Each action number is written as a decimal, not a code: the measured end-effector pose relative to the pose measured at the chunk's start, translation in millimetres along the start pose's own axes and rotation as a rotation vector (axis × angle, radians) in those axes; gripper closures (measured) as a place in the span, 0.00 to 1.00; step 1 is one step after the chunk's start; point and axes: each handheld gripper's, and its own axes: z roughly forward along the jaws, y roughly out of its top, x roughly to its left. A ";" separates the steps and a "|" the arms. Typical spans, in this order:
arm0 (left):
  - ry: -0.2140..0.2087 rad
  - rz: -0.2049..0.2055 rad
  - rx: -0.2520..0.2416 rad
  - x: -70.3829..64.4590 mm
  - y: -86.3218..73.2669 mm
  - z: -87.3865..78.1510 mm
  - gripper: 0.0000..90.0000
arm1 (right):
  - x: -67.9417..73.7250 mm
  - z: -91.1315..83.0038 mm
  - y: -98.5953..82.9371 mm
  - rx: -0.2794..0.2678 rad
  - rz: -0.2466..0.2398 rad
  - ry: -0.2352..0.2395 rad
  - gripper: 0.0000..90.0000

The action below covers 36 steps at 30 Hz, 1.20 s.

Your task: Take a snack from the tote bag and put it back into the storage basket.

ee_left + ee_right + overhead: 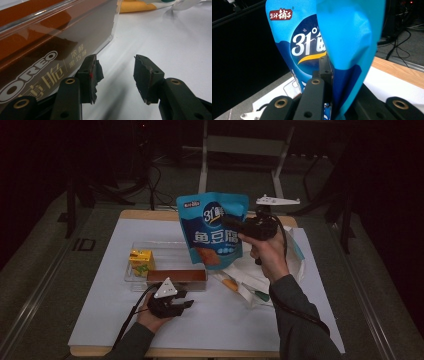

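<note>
In the high view, the right gripper [239,226] held a blue snack pouch [214,227] upright in the air above the far part of the white-covered worktop [100,285], over a clear plastic tray [150,251] and beside a white tote bag [260,270]. A yellow drink carton [141,260] and a brown Oreo box [176,276] lay in the tray. The left gripper [186,304] rested low, just in front of the tray.

In the left gripper view, its jaws stood apart, grasping nothing, with the Oreo box [37,50] close on their left, behind the tray wall.

In the right gripper view, the jaws were clenched on the pouch's [329,45] edge, the foil creased between them.

The step looked like carrying the pouch to the tray or the bag; which, I cannot tell. Next would come lowering it without letting it swing, then releasing.
</note>
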 end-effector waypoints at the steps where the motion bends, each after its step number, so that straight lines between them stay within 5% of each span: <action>1: 0.000 0.000 0.000 0.0 0.0 0.0 0.59 | 0.0 0.0 0.0 0.000 0.000 0.000 1.00; 36: -0.002 0.002 -0.008 0.4 -0.4 -1.3 0.60 | 25.3 58.6 17.7 -0.032 0.027 0.027 1.00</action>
